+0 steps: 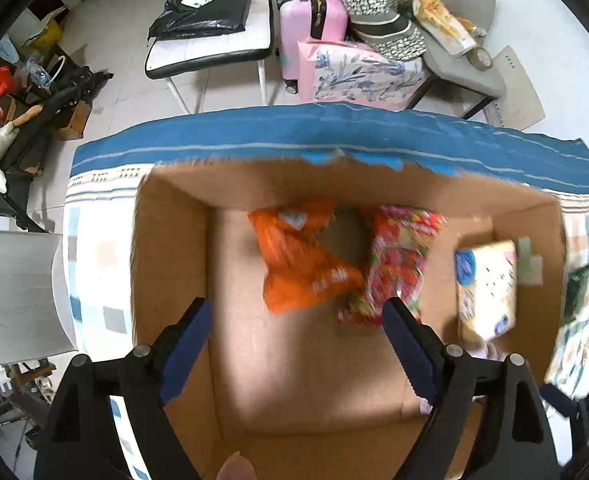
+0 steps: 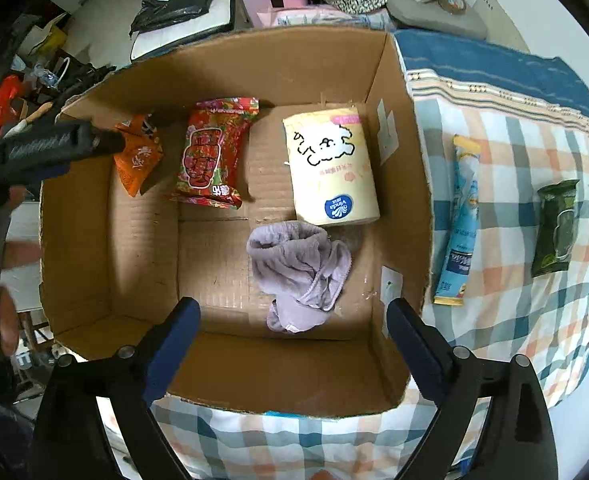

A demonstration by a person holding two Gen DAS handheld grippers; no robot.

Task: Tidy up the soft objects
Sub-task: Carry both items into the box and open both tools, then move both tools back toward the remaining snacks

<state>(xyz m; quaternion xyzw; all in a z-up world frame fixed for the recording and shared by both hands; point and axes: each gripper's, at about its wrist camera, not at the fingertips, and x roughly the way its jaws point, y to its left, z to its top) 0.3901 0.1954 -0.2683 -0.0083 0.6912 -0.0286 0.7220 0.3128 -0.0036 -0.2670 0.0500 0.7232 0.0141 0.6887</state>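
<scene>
An open cardboard box (image 2: 86,240) stands on a checked cloth. Inside lie an orange snack bag (image 2: 136,160), a red patterned bag (image 2: 210,152), a cream tissue pack (image 2: 330,168) and a crumpled lilac cloth (image 2: 302,272). The left wrist view, blurred, shows the box (image 1: 166,248), orange bag (image 1: 298,264), red bag (image 1: 394,256) and tissue pack (image 1: 486,284). My left gripper (image 1: 296,312) is open and empty above the box; it also shows in the right wrist view (image 2: 54,148). My right gripper (image 2: 294,312) is open and empty over the box's near side, just above the lilac cloth.
On the cloth right of the box lie a light-blue tube pack (image 2: 460,220) and a dark green wipes pack (image 2: 554,228). Beyond the table are chairs (image 1: 210,40), a pink suitcase (image 1: 310,20), bags and floor clutter.
</scene>
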